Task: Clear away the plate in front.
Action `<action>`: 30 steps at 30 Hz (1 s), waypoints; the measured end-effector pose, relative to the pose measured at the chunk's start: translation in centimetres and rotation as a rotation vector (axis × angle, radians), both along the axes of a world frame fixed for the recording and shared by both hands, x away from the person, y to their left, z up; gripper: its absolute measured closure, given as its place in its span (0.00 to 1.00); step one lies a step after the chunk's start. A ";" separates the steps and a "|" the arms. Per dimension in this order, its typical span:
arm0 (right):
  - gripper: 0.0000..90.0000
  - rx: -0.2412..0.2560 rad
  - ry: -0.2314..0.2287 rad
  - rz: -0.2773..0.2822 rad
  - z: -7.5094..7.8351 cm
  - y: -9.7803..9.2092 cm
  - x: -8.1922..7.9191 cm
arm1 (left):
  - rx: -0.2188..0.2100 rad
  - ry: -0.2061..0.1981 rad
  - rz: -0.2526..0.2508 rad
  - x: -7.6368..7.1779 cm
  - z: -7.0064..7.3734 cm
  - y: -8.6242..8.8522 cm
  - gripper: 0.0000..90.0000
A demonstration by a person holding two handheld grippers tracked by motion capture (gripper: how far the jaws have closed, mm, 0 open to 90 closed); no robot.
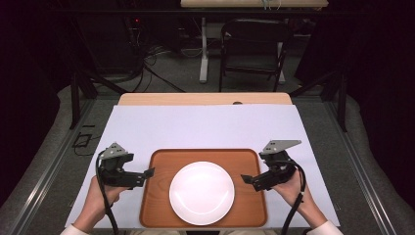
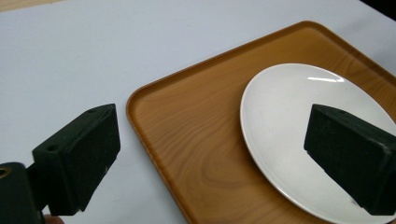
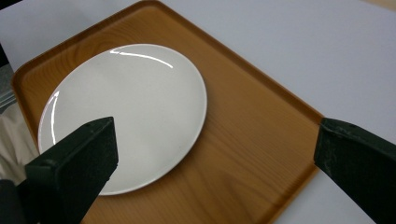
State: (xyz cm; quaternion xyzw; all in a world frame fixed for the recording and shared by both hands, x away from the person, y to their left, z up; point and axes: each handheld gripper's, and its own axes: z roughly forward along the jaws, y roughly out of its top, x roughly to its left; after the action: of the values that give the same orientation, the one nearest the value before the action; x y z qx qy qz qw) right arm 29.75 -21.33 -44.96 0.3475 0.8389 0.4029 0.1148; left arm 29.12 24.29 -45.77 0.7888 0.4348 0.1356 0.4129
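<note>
A round white plate (image 1: 201,192) lies bare in the middle of a brown wooden tray (image 1: 161,161) near the table's front edge. My left gripper (image 1: 149,173) hovers at the tray's left rim, pointing right at the plate, jaws wide open with nothing between them. My right gripper (image 1: 244,179) hovers at the tray's right side, pointing left, also open and holding nothing. In the left gripper view the tray (image 2: 187,135) and plate (image 2: 285,116) lie between the jaws. The right gripper view shows the plate (image 3: 135,102) on the tray (image 3: 252,140).
A white sheet (image 1: 205,125) covers the table around the tray. A strip of bare wooden tabletop (image 1: 205,98) shows at the far edge. Beyond the table stand a dark folding chair (image 1: 254,49) and a white table leg (image 1: 203,49) on a grey floor with cables.
</note>
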 end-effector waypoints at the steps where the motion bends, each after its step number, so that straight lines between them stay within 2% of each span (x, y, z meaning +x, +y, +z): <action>1: 0.00 0.002 -0.010 -0.006 0.1 -0.5 -0.3 | 0.006 -0.007 0.003 -0.2 0.0 0.4 0.03; 13: 0.00 0.017 -0.051 -0.098 -0.8 -5.2 -3.5 | 0.013 -0.042 0.065 -2.9 -1.1 3.8 0.02; 17: 0.00 0.052 -0.048 -0.139 -1.3 -6.6 -4.4 | 0.011 -0.050 0.084 -3.4 -1.5 4.6 0.02; 25: 0.00 0.073 -0.047 -0.174 -2.2 -8.2 -5.9 | 0.033 -0.088 0.102 -4.5 -2.2 5.9 0.02; 30: 0.00 0.097 -0.031 -0.203 -2.9 -9.1 -6.9 | 0.032 -0.093 0.118 -4.9 -2.8 6.4 0.02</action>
State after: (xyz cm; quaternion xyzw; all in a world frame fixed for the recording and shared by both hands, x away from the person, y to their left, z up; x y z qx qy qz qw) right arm 22.88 -30.41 -47.81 0.4293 0.7770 0.4349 0.1510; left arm 24.25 30.73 -48.54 0.7610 0.4587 0.2034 0.4111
